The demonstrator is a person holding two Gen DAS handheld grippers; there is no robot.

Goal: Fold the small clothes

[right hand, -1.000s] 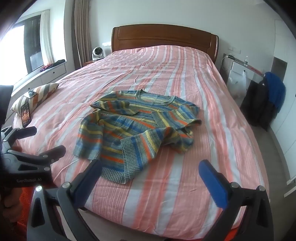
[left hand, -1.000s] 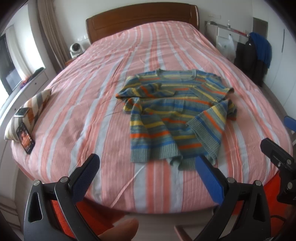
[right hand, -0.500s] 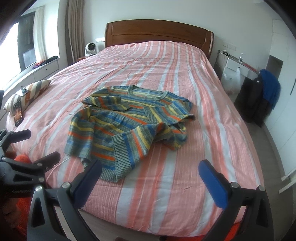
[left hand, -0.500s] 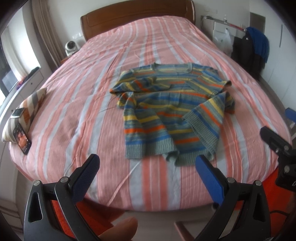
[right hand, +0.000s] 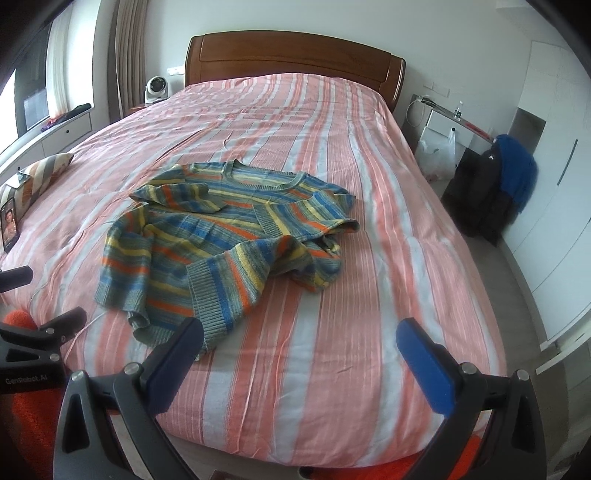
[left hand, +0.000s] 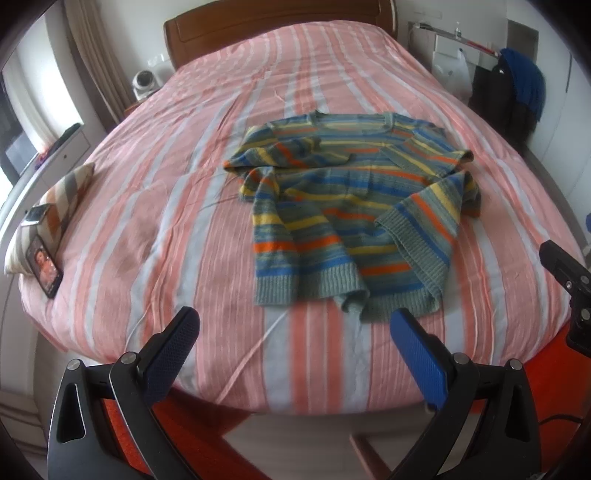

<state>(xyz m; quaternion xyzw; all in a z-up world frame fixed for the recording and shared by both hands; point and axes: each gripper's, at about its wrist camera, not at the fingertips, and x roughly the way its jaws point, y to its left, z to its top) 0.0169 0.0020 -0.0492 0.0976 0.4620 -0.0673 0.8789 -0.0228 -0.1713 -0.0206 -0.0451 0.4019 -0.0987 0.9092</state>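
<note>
While the left claw (left hand: 295, 345) hangs over the foot edge of the bed (left hand: 155, 236), its blue pads spread wide and holding nothing, the striped knit sweater (left hand: 343, 206) lies straight ahead of it on the pink-striped bedspread, collar toward the headboard (left hand: 280, 22) and ribbed hem toward the claw. Both sleeves are already crossed over the body, so the garment's long axis runs away from the claw, hem to collar. From this view the hem's near-right corner sits just beyond the right pad, while the hem's left corner lies up the middle. A striped cushion (left hand: 55, 206) and a phone (left hand: 44, 266) rest at the bed's left edge, well apart from the sweater.

From the right wrist view, the right claw (right hand: 299, 341) is likewise spread wide and empty. Here the sweater (right hand: 221, 236) lies ahead and to the left, its hem nearly touching the left pad; bare bedspread fills the gap between the pads. The left claw's black frame (right hand: 33, 343) shows at the left edge.

Judging by this, the hem is the nearest edge to both claws, one corner apiece, for a fold toward the collar.
</note>
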